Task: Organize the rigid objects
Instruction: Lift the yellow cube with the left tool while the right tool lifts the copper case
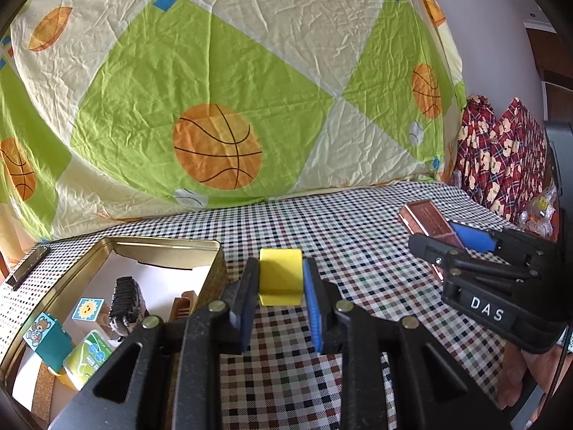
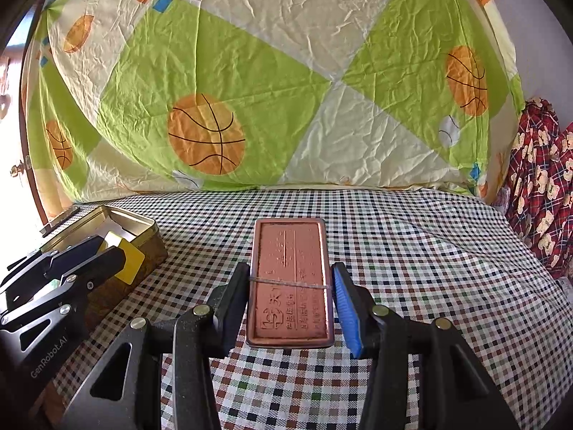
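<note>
Jaws of my left gripper [image 1: 280, 288] are clenched on a yellow block [image 1: 280, 275], held just beside the right wall of the open gold tin [image 1: 215, 272]. My right gripper [image 2: 290, 299], well to the right of the tin, straddles a flat copper-coloured tin [image 2: 288, 279] above the checked cloth [image 2: 412, 251]; its left pad meets the edge, though a thin gap shows at the blue pad, so I cannot tell how firm that grip is. Inside the gold tin lie picture blocks [image 1: 46, 337] and a dark ridged thing [image 1: 125, 301] I cannot make out; its near corner is cut off.
</note>
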Demonstrator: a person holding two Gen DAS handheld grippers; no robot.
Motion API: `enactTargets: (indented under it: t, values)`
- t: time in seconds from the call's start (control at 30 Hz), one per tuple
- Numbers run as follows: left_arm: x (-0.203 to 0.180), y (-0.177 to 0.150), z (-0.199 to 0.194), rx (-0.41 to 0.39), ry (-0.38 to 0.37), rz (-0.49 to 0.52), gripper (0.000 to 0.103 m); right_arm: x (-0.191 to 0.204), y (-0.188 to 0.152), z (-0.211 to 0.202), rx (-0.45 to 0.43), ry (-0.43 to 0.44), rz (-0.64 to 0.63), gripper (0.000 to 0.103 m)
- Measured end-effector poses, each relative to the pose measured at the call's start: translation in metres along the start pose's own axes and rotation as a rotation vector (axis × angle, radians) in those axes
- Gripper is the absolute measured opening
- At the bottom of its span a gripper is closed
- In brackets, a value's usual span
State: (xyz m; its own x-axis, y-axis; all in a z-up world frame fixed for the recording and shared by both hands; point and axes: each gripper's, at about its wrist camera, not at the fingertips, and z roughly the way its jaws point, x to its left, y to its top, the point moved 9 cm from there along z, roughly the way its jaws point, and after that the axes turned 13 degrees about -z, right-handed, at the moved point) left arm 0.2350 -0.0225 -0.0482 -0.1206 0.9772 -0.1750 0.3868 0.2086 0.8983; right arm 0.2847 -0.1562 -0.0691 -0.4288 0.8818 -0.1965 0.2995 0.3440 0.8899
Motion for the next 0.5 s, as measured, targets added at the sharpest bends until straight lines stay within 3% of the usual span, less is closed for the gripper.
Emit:
enactTargets:
  t: [0.5]
  values:
    - [0.007, 0.004, -0.018, -0.063, -0.011, -0.029, 0.024, 0.004, 0.007, -0.017, -0.081, -0.019, -0.024, 0.049]
